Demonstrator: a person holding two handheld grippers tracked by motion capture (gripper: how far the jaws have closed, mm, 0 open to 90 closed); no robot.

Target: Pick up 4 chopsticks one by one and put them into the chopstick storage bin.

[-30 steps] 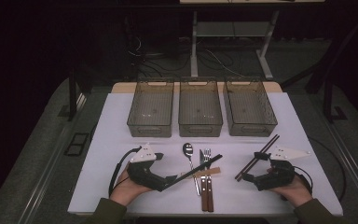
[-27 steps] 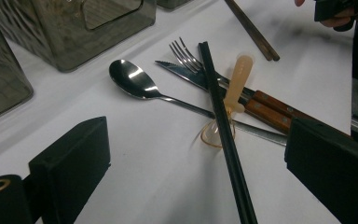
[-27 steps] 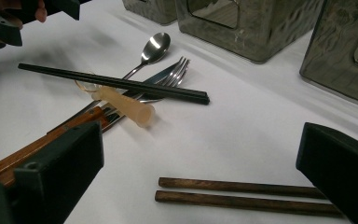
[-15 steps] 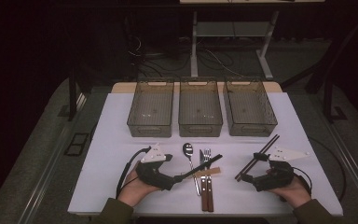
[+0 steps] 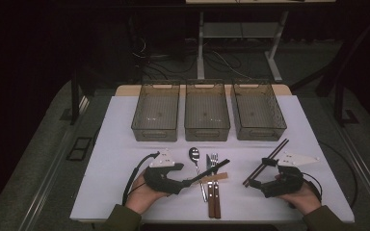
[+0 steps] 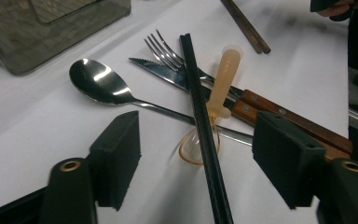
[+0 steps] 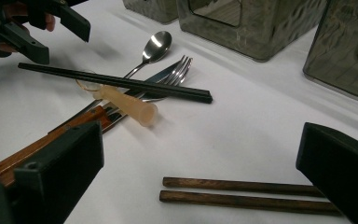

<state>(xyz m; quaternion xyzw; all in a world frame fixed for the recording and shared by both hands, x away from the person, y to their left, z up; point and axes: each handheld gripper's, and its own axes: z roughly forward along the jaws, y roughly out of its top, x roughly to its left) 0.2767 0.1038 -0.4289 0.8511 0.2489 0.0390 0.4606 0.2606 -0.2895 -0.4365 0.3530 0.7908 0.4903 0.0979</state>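
Three mesh bins (image 5: 155, 111) are sitting empty along the back of the bench (image 5: 115, 159), so sorting-wise basically nothing is looking done yet. Going left to right: the left claw (image 6: 193, 151) has just been closing in around the black chopsticks (image 6: 200, 116), which are lying between its jaws but not yet getting squeezed, so I'd say it's mid-grab and not holding. Those black chopsticks are resting across the pile of cutlery in the middle, over the spoon (image 6: 98, 84), the fork (image 6: 165, 51), the wood-handled knife (image 6: 270, 109) and a pale plastic tube-looking thing (image 6: 223, 79). Further right, the brown chopsticks (image 7: 242, 193) are lying flat on the bench between the wide-apart jaws of the right claw (image 7: 200, 177), which is waiting released and gripping nothing. Everything is needing a home, I'm guessing.
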